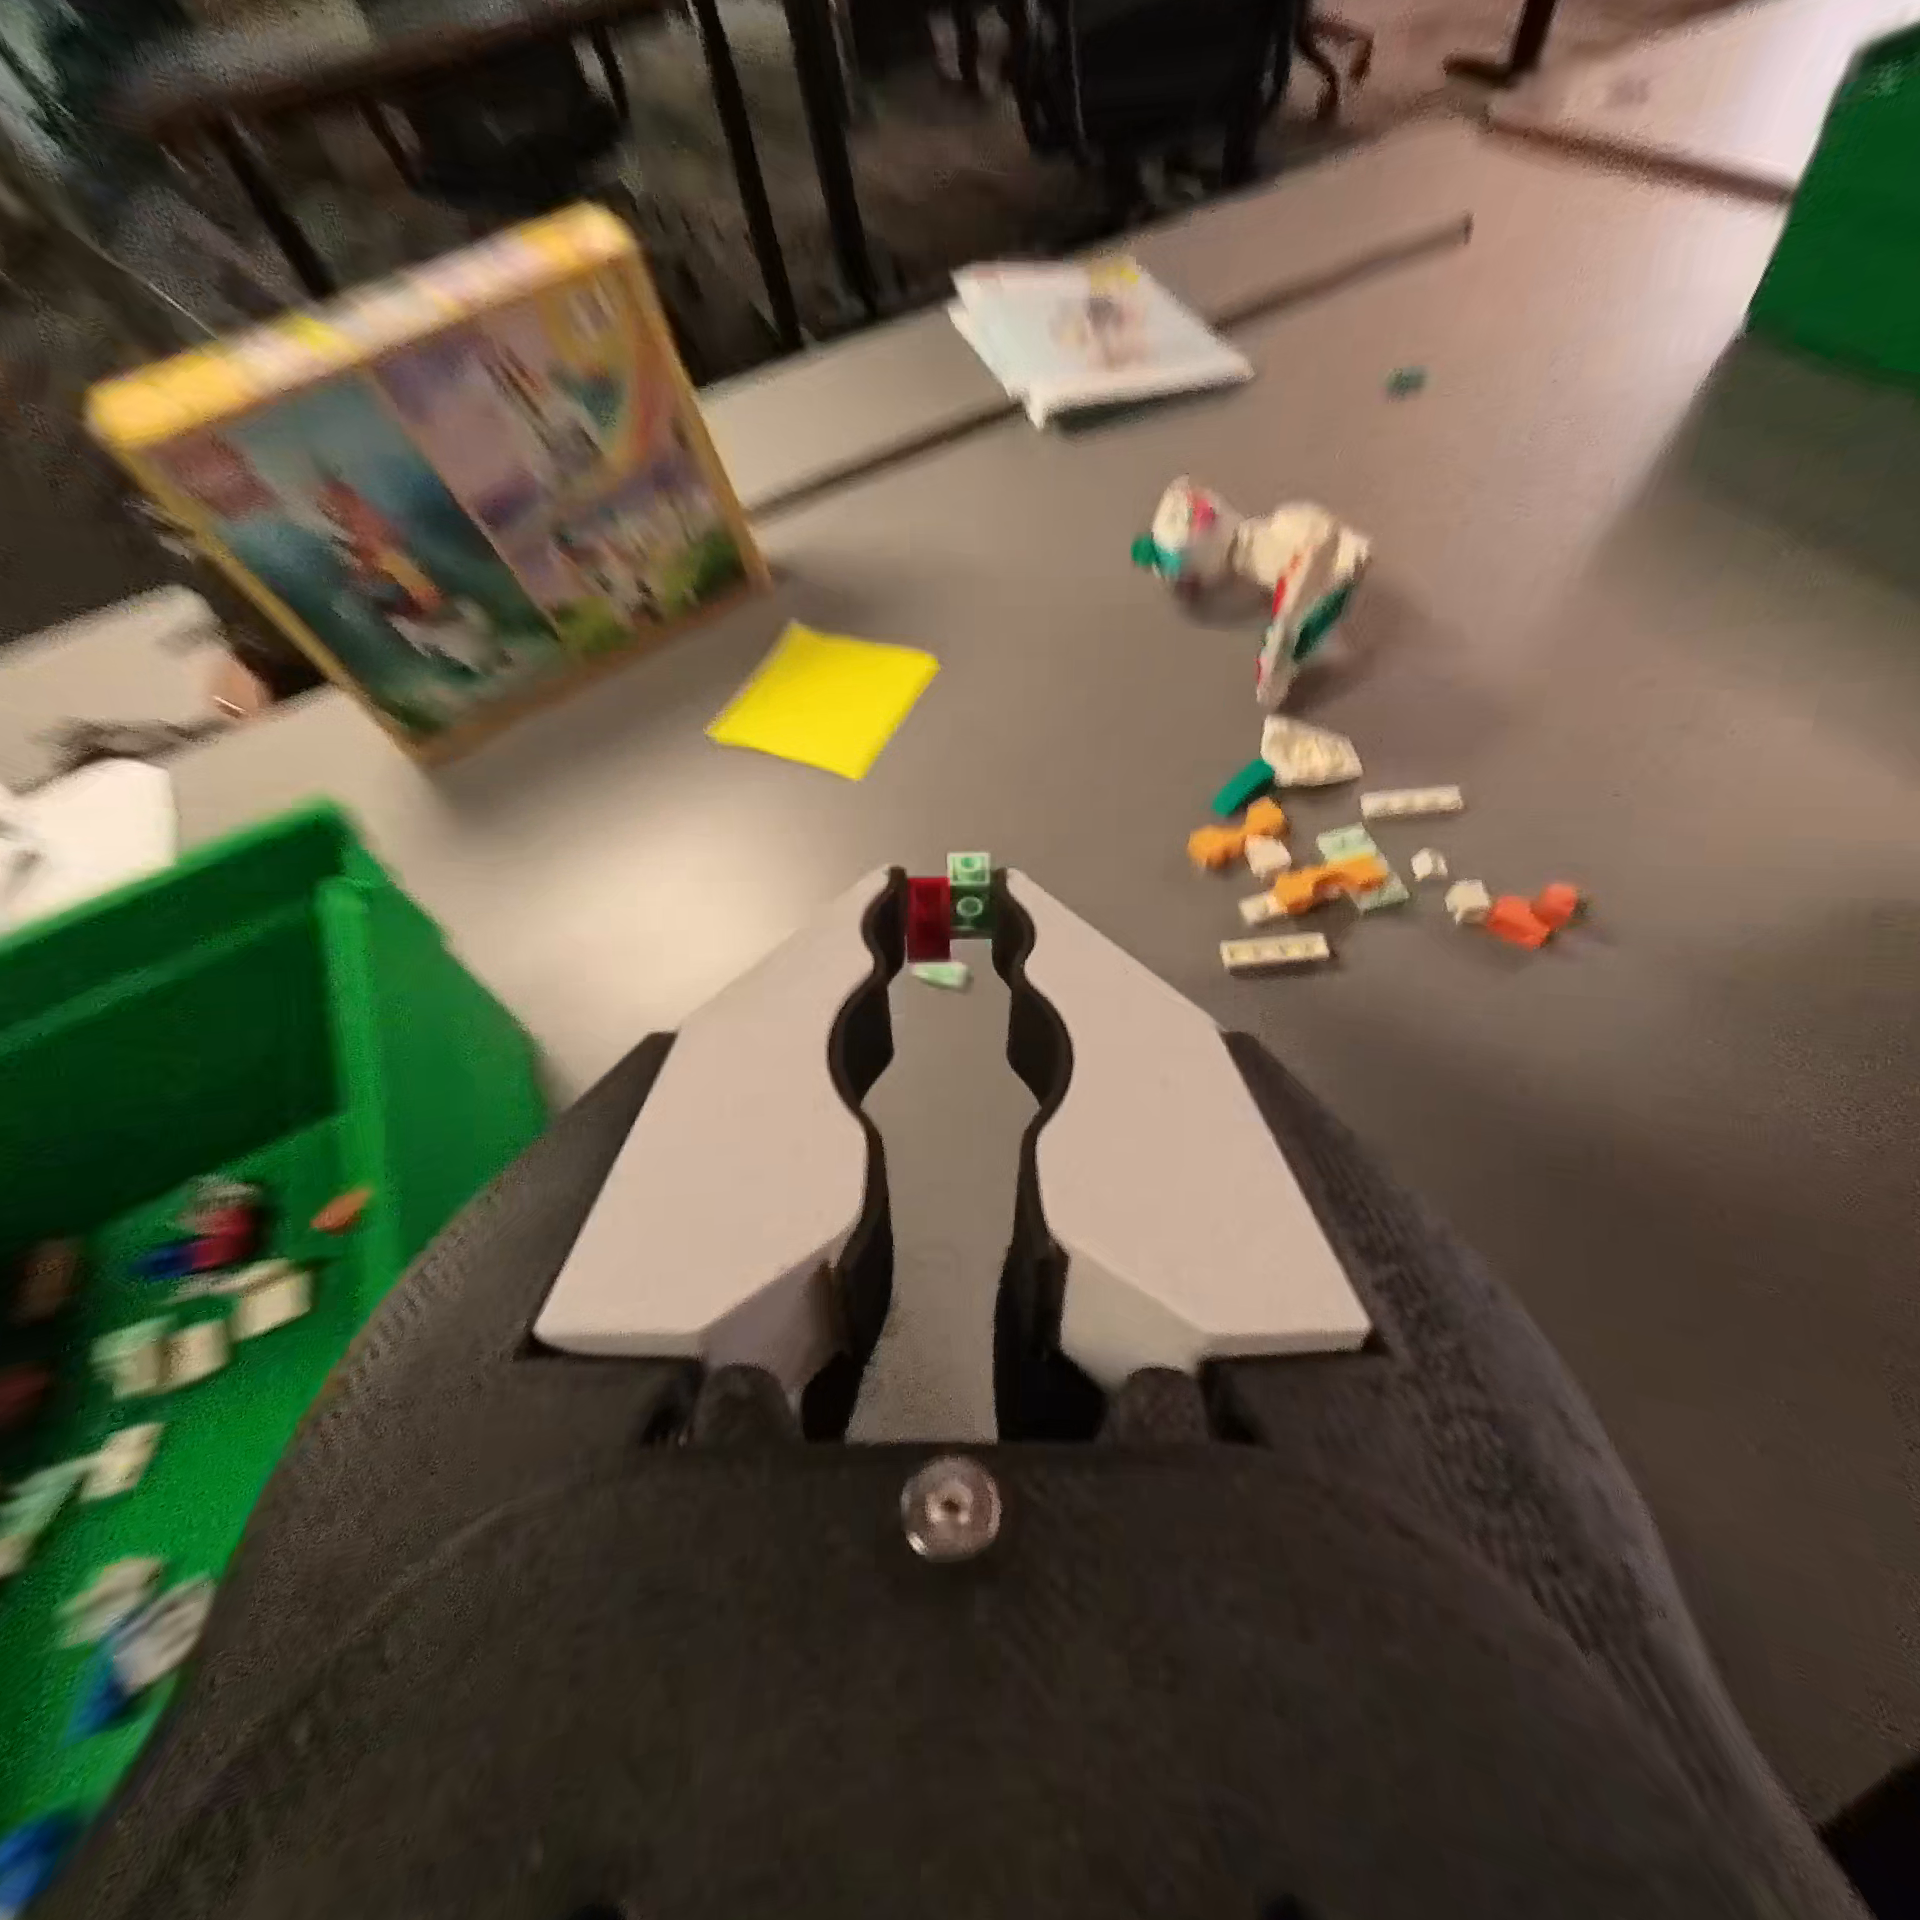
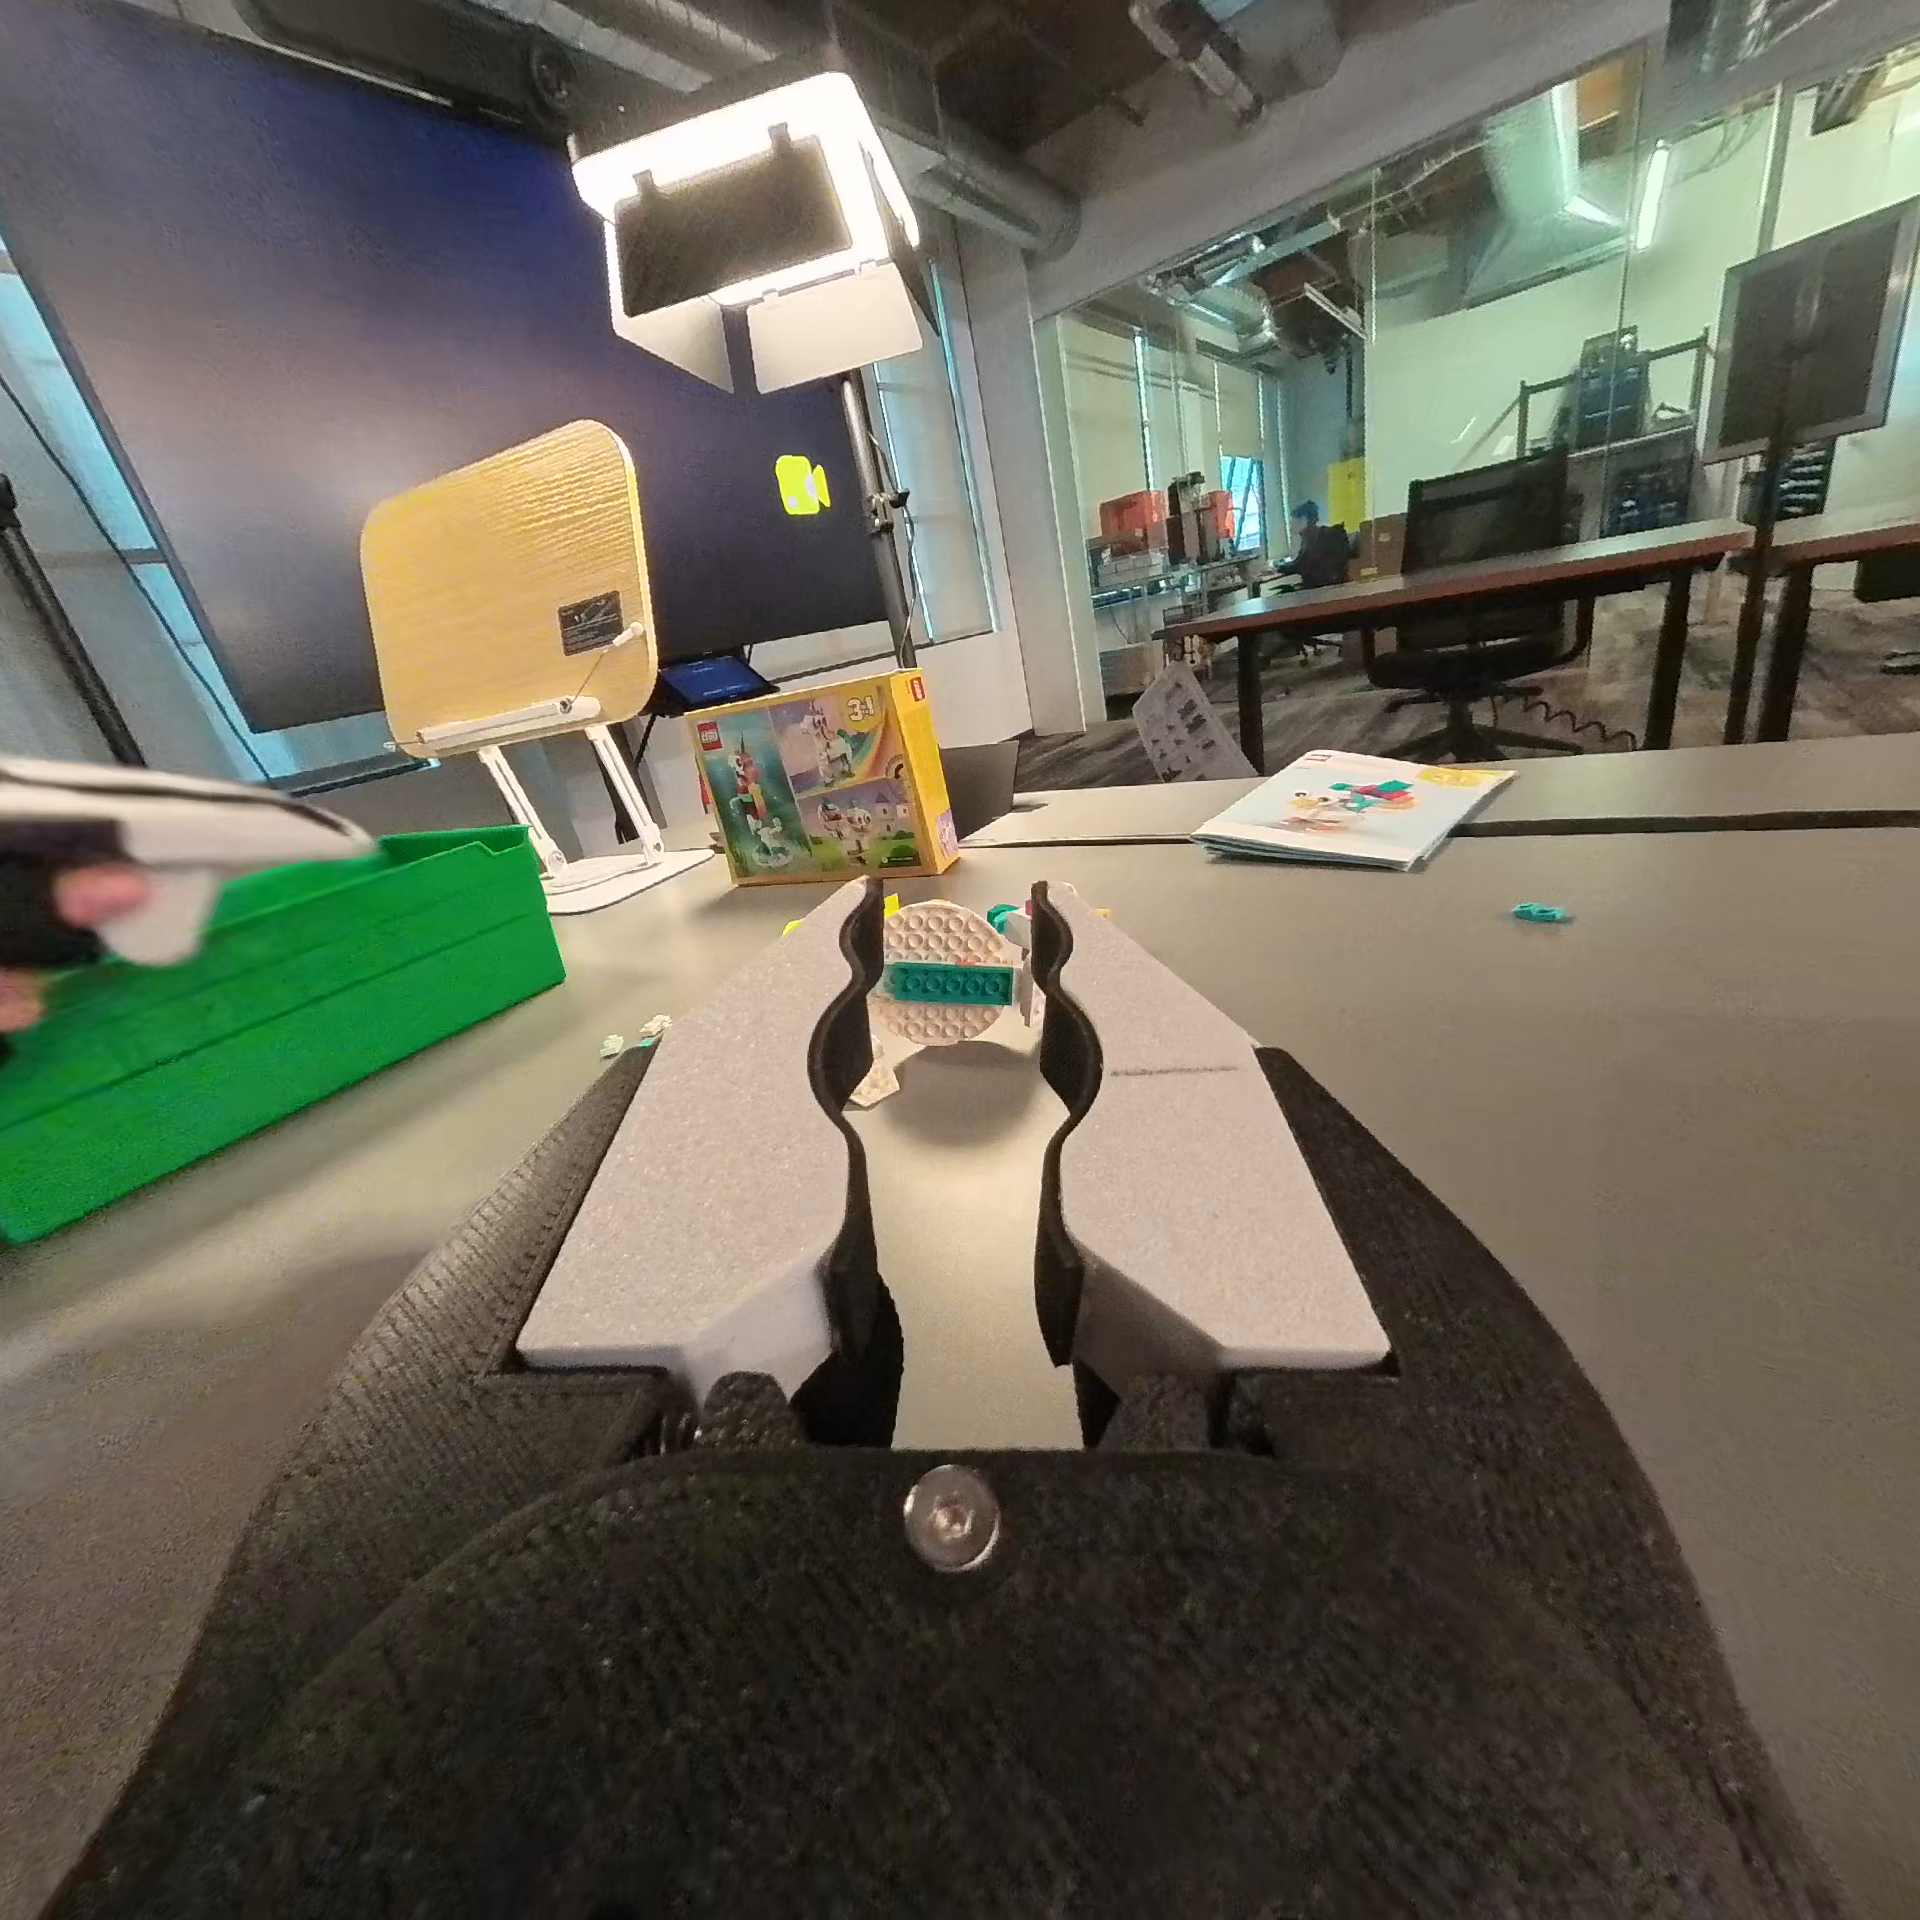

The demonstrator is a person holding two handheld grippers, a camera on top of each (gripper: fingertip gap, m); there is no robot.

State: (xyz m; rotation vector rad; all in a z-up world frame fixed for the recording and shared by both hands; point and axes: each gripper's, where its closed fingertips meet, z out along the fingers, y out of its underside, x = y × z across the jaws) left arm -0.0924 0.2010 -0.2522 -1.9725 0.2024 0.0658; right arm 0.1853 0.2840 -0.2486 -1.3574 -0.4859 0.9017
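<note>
The grey tabletop (image 1: pixel 1558 1195) carries a green bin (image 1: pixel 187 1091) left of the left claw (image 1: pixel 954 914), which pinches a small red-and-green brick stack (image 1: pixel 951 914). The right claw (image 2: pixel 954 935) stands spread around a white brick model (image 2: pixel 940 982); contact cannot be told.

Loose bricks (image 1: pixel 1382 883) lie right of the bin (image 1: pixel 187 1039), with the box (image 1: pixel 436 478) standing behind both.
</note>
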